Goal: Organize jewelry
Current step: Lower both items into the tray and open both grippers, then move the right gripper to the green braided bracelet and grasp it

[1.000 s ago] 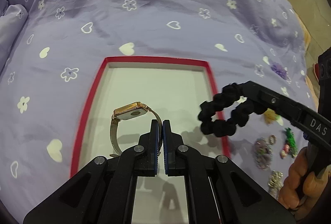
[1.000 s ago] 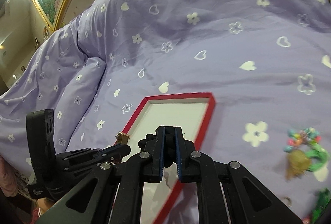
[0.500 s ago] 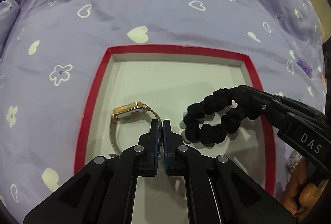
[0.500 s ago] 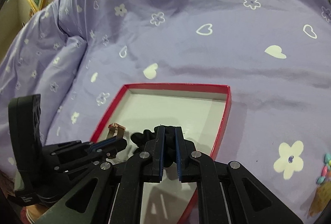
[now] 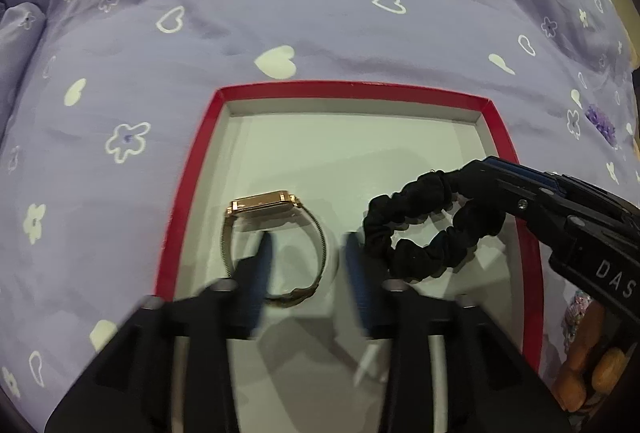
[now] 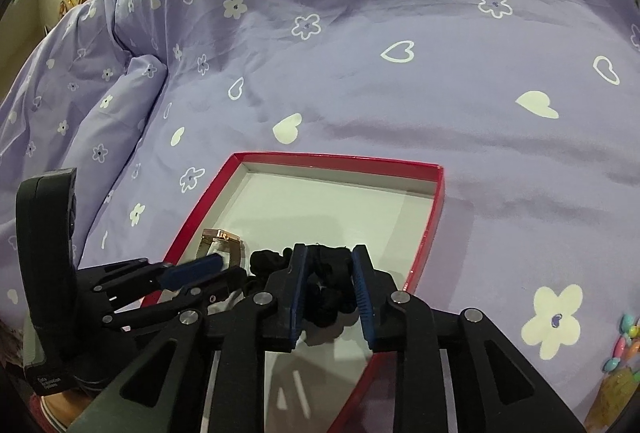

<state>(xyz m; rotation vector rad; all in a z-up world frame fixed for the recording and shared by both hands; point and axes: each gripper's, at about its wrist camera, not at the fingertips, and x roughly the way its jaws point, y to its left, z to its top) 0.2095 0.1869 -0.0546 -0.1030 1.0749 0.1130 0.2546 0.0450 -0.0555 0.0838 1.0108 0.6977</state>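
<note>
Inside the red tray (image 5: 188,169) on the bed, your left claw (image 5: 306,253) stood spread over the gold watch (image 5: 272,233), whose band loop lay directly between and ahead of its fingers, case toward the far side. Your right claw (image 6: 330,273) was parted around the black scrunchie (image 5: 424,229), which rested on the tray floor just right of the watch. You had the left claw nearer the watch; judge any re-grip along its band loop.

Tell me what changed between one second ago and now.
The left tool opened, releasing the watch in the box. The right tool carried the scrunchie from beyond the rim into the box and opened around it. The box stayed put.
</note>
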